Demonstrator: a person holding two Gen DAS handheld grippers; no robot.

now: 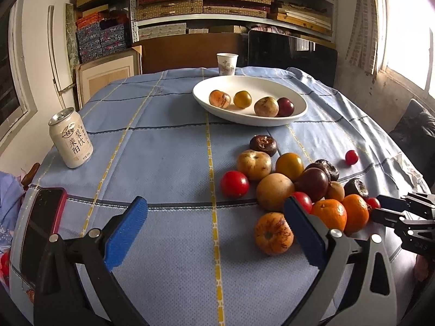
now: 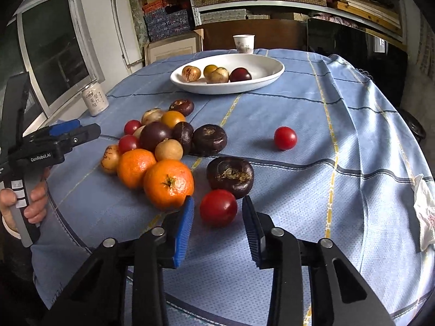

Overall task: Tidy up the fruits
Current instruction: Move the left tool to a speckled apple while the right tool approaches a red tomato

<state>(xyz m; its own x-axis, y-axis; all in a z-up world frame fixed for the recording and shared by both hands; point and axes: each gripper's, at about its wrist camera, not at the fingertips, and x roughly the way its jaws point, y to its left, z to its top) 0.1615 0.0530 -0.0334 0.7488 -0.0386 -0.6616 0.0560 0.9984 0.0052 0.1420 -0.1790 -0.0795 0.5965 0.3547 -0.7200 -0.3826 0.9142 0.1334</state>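
Observation:
A white oval bowl (image 1: pixel 272 121) (image 2: pixel 231 88) at the far side of the table holds several fruits. Nearer lies a pile of loose fruit (image 1: pixel 288 179) (image 2: pixel 160 146): tangerines, tomatoes, dark water chestnuts, yellowish fruits. My right gripper (image 2: pixel 218 201) is down at the pile's near edge, its blue pads close on either side of a red tomato (image 2: pixel 218 208), a thin gap showing on each side. My left gripper (image 1: pixel 216 217) hangs wide open above the cloth, left of the pile, with a speckled orange fruit (image 1: pixel 273 233) by its right finger. A lone tomato (image 2: pixel 285 137) lies apart.
A drink can (image 1: pixel 70 138) stands at the table's left edge and a paper cup (image 1: pixel 227 63) behind the bowl. A red-cased phone (image 1: pixel 40 231) lies near left. A crumpled tissue (image 2: pixel 424 212) sits at the right edge. Shelves of boxes fill the back wall.

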